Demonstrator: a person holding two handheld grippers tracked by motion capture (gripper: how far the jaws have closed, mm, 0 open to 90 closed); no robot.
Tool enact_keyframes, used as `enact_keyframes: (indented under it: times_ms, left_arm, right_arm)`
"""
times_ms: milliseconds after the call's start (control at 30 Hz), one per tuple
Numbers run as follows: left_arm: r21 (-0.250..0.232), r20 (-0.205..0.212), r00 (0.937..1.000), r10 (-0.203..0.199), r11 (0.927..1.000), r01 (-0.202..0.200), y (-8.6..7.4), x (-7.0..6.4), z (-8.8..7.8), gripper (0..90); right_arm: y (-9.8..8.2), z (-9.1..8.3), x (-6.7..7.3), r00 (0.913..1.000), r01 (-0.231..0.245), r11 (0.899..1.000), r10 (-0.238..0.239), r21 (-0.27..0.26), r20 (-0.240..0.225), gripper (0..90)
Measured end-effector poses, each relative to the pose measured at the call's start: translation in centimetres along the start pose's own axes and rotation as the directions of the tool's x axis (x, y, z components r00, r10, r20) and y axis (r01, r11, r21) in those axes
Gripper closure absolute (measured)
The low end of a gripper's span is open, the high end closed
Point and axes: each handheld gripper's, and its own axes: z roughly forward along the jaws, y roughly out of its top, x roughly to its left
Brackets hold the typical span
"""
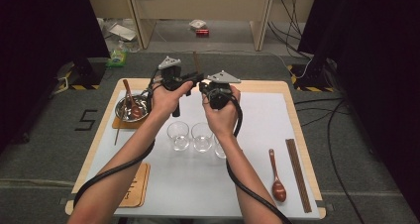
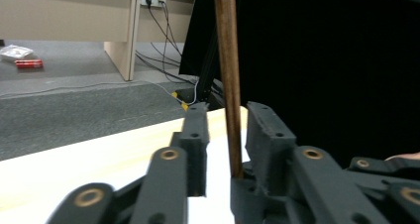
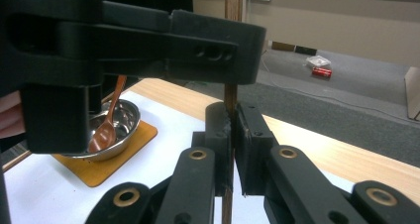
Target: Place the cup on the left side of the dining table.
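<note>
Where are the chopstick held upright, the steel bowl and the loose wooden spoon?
chopstick (image 3: 231,102), right gripper view, shaft just above the jaws
steel bowl (image 1: 122,106), high view, left rim
wooden spoon (image 1: 278,188), high view, its bowl end

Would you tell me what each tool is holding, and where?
The right tool clamps an upright chopstick near its lower end; the left tool straddles it without gripping.

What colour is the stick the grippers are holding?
Dark brown, like wood. The stick shows best in the left gripper view.

A wooden table (image 1: 292,92) carries a white sheet (image 1: 188,179) under glasses (image 1: 178,135), spoon (image 1: 276,177), chopsticks (image 1: 298,174)
</note>
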Motion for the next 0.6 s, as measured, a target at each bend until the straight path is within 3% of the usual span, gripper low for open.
enact_keyframes:
  times_ms: [167, 267, 400, 600]
  left_arm:
    - [-0.009, 0.009, 0.9999, 0.012, 0.9999, -0.012, 0.0, -0.3, 0.2, 82.6]
    - [-0.017, 0.009, 0.9997, 0.022, 0.9996, -0.022, 0.0, -0.4, 0.1, 83.6]
    - [-0.024, 0.001, 0.9991, 0.041, 0.9989, -0.041, 0.2, -0.4, -0.3, 83.8]
    - [-0.049, -0.038, 0.9982, 0.045, 0.9977, -0.047, 0.6, 0.6, -1.4, 83.8]
  right_arm:
    - [0.0, 0.0, -0.1, 1.0, -0.003, 1.0, 0.003, -0.006, 0.002, 85.3]
    - [0.1, -0.1, -0.2, 1.0, -0.001, 1.0, 0.001, -0.01, -0.001, 84.7]
    - [0.2, -0.3, -0.3, 1.0, -0.004, 1.0, 0.004, -0.014, -0.004, 77.2]
    - [-0.2, -1.5, -0.6, 0.9998, 0.004, 1.0, -0.004, -0.003, -0.021, 68.6]
